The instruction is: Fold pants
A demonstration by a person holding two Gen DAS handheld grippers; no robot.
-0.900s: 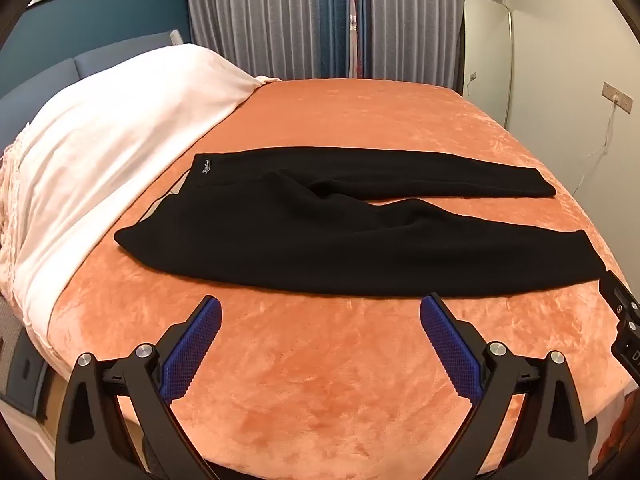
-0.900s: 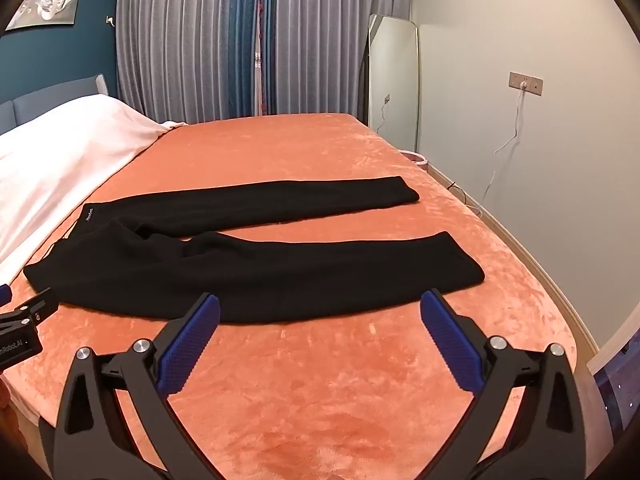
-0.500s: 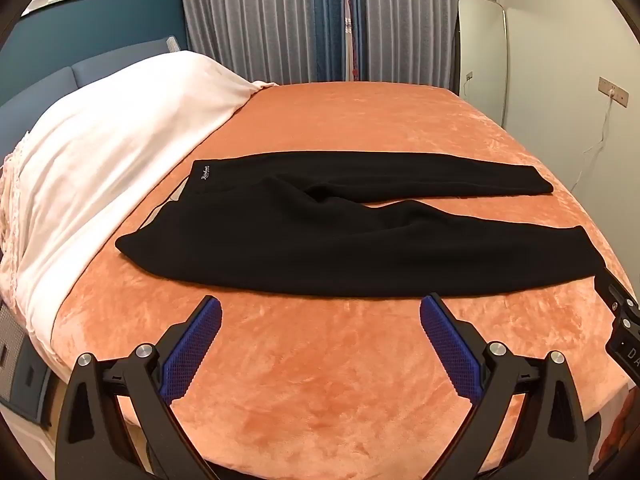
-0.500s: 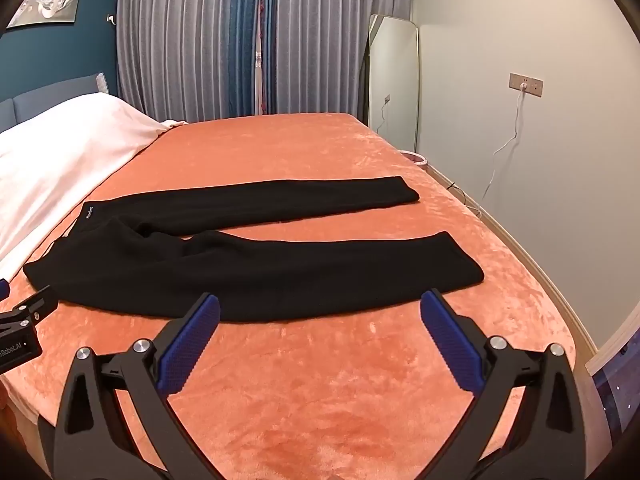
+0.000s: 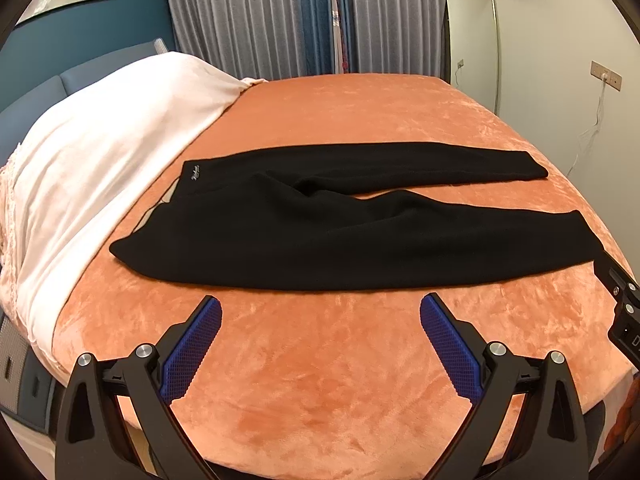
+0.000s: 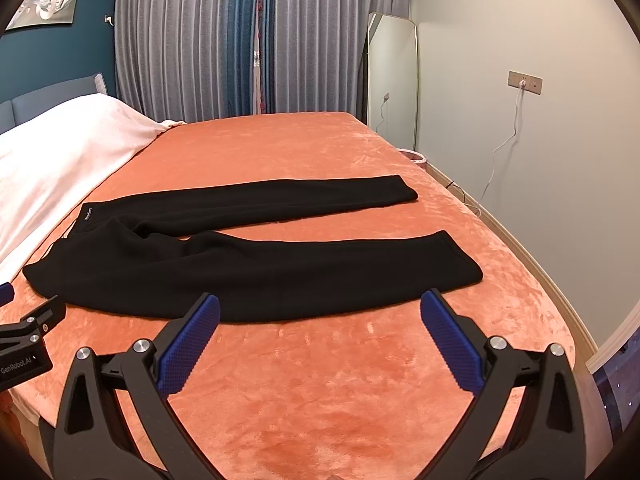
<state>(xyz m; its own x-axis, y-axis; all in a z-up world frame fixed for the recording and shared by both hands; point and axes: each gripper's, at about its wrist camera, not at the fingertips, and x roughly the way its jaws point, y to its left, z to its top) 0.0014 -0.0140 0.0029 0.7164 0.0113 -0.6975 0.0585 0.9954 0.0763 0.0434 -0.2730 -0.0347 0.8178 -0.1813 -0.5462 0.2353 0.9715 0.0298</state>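
Barely anything has shifted since the earlier frames: the left view has tipped up a touch so more of the wall shows, the right view looks the same, and the pants (image 5: 320, 236) haven't budged. They're lying flat on the bed (image 5: 360, 120), waistband over by the white blanket (image 5: 100, 152), the two legs running out to the right in a narrow V with a strip of orange cover showing between them. The left claw (image 5: 320, 308) hangs just short of the near edge around the hip, jaws spread wide with nothing between them. Same deal for the right claw (image 6: 320, 306), wide apart and empty, lined up on the near leg with its left pad already overlapping the fabric edge in its own view, though I can't tell if it's actually touching. So folding hasn't started yet, I'd guess the first move is bringing one leg over the other. What could go sideways: that plush cover looks grippy, so a pinch that goes too deep could grab the bed cover along with the leg. Pinch too shallow and you might only catch the top layer, and then the leg opens up and bunches. Also if the two claws don't lift together, the leg will probably twist and land crooked on the far one.
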